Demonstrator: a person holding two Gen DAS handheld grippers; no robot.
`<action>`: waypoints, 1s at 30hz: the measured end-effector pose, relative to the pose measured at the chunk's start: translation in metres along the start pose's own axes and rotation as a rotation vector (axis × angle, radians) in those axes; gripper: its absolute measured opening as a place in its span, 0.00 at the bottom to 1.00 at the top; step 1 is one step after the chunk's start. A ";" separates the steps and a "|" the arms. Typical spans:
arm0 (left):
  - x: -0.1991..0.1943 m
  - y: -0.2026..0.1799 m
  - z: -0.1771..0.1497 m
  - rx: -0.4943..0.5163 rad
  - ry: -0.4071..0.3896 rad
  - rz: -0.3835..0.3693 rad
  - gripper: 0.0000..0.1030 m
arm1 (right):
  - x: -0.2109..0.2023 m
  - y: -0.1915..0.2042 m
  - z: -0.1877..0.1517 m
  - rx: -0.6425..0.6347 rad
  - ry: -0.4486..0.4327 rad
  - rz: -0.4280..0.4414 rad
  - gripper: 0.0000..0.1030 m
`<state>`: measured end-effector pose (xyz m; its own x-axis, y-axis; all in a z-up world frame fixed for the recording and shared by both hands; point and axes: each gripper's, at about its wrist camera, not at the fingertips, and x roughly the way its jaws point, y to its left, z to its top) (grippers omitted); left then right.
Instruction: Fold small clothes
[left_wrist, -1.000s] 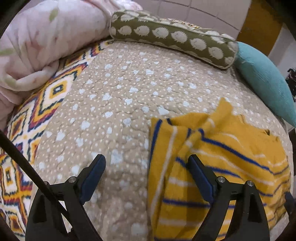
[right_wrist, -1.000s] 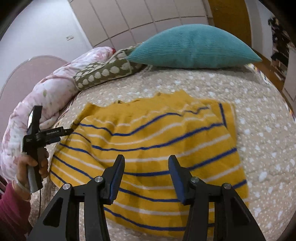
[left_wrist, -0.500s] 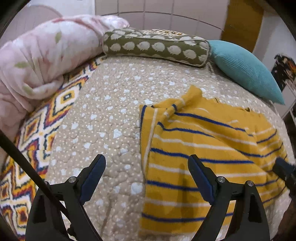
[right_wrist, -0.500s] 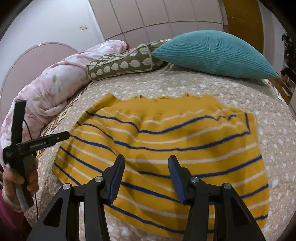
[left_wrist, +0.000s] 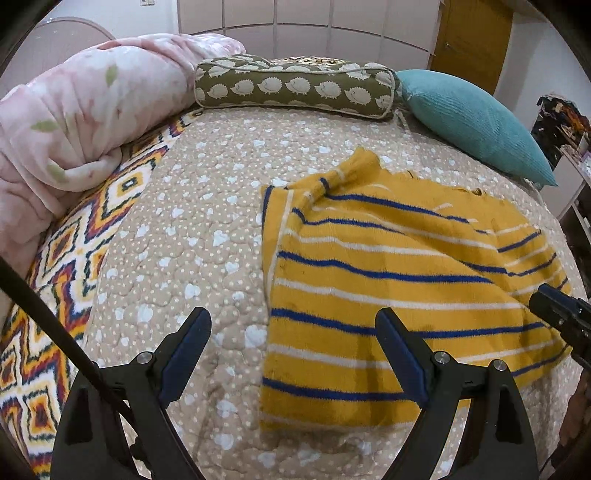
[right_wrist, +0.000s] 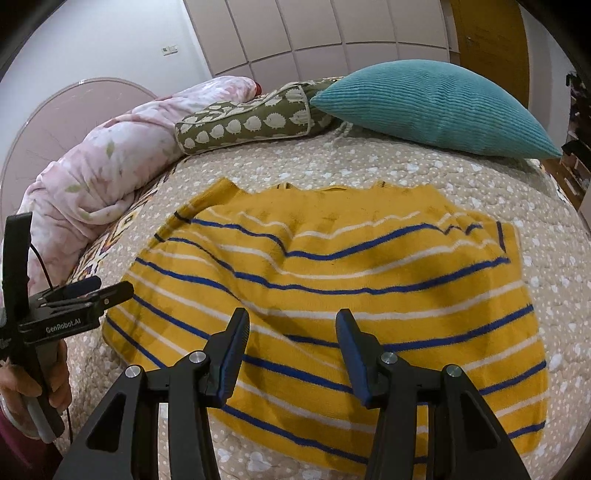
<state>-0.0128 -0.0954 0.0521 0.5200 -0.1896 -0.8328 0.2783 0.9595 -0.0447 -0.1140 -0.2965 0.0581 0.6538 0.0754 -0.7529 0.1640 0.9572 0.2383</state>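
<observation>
- Your left gripper (left_wrist: 293, 332): jaws wide, empty, straddling the left edge of the yellow striped sweater (left_wrist: 388, 277).
- Your right gripper (right_wrist: 291, 330): half-open, empty, above its lower middle.

Black left gripper (left_wrist: 293, 345) frame, blue pads, silver screws (GenRobot.AI lettering) — black cable, maroon sleeve (right_wrist: 14, 448).

In the left wrist view, the right claw (left_wrist: 554, 314) shows only as a black tip at the right edge; its fingers are cut off. The near hem of the yellow knitted top with blue and white stripes (right_wrist: 332, 266) lies hidden behind the claw arms. The hand (right_wrist: 26, 391) gripping the left claw's handle is cropped at the frame's left edge.
</observation>
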 end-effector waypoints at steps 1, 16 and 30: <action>0.000 0.000 -0.001 -0.002 0.002 -0.003 0.87 | 0.000 -0.001 0.000 0.003 0.000 0.000 0.52; 0.004 0.040 -0.014 -0.161 0.038 -0.090 0.87 | 0.004 0.008 -0.001 -0.022 -0.003 0.036 0.51; 0.026 0.044 -0.009 -0.188 0.086 -0.088 0.87 | 0.052 0.000 0.024 0.023 0.024 0.025 0.51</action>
<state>0.0058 -0.0563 0.0230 0.4273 -0.2640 -0.8647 0.1598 0.9634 -0.2152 -0.0621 -0.2994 0.0341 0.6403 0.1066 -0.7607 0.1650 0.9481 0.2717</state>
